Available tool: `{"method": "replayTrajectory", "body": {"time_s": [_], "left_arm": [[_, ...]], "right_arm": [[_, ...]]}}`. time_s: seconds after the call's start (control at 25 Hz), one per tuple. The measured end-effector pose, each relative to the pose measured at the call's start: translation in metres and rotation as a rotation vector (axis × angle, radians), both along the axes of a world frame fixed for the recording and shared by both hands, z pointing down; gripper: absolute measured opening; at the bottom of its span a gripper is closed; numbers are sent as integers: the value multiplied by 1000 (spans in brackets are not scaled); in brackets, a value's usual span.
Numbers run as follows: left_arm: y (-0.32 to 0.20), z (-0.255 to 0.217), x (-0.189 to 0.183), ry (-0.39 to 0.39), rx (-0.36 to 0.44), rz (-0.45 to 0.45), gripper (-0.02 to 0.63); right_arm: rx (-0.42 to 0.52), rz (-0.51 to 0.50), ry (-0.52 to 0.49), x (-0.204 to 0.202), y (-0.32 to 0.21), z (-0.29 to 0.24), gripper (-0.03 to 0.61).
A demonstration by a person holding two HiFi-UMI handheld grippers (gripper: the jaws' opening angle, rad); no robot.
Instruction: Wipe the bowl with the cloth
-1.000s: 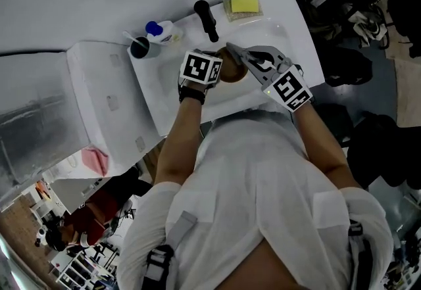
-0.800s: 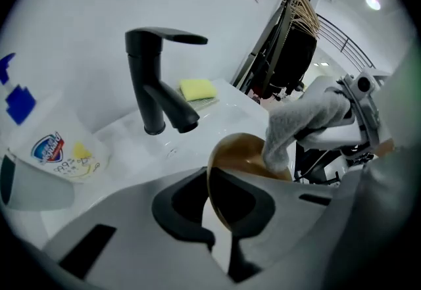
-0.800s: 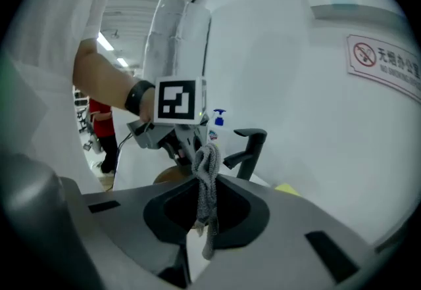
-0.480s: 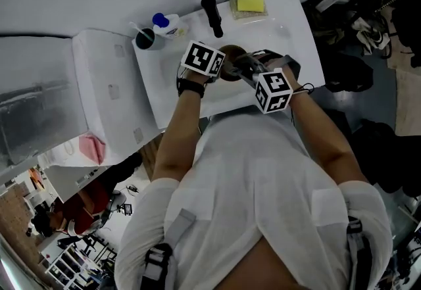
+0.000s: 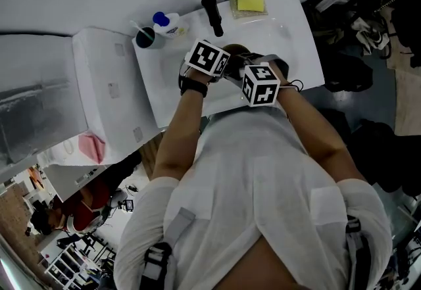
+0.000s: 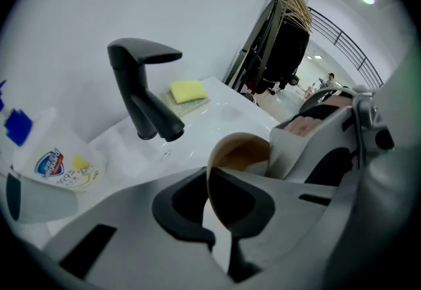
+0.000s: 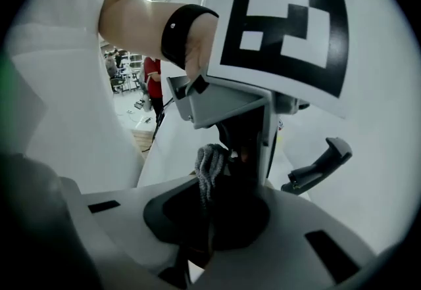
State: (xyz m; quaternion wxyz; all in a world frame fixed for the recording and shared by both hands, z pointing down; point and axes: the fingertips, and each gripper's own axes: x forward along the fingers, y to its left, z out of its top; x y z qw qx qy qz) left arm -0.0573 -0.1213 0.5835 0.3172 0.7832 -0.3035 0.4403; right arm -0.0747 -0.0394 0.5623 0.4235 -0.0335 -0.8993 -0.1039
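A brown bowl [image 6: 240,154] is tilted on edge over the white sink [image 5: 293,29], and my left gripper [image 6: 220,183] is shut on its rim. In the head view the bowl [image 5: 231,51] is mostly hidden behind the two marker cubes. My right gripper [image 7: 207,213] is shut on a grey cloth [image 7: 210,167], which it holds right at the bowl, close against the left gripper. Seen from the head, the left gripper [image 5: 217,65] and the right gripper [image 5: 253,75] sit side by side above the basin.
A black faucet [image 5: 210,14] stands behind the basin, with a yellow sponge [image 5: 248,3] to its right. A dark cup [image 5: 145,38] and a blue-capped bottle [image 5: 167,23] sit to its left. A white cabinet [image 5: 108,95] adjoins the sink on the left.
The right gripper has swung left with the cloth, up against the left gripper and the bowl. The left gripper has barely shifted.
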Motion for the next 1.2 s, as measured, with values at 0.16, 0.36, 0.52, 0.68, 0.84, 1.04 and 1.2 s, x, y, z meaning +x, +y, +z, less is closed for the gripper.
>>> {"method": "replayTrajectory", "body": {"time_s": [0.16,0.36,0.52,0.68,0.84,1.04,1.2], "left_arm": [[-2,-3,-3,-21,14,12,18],[1,-2,-7,-46,21,28,18],[4,-1,-7,-47,12,38,18],[7,-4,-6,-33,9,36,17],[6,-7,-6,-26,16,31,17],[7,-7,-6,-25,14,35,17],[7,-10,-6,-13,22,30,17]], "right_arm": [[-26,-56,49,8,8,6,46],[-10,-89,147,24,8,15,46],[61,-57,236,38,-7,23,46],[123,127,260,42,-36,24,46],[168,250,217,32,-49,10,46],[201,228,171,21,-44,7,46],[203,227,168,25,-48,7,46]]}}
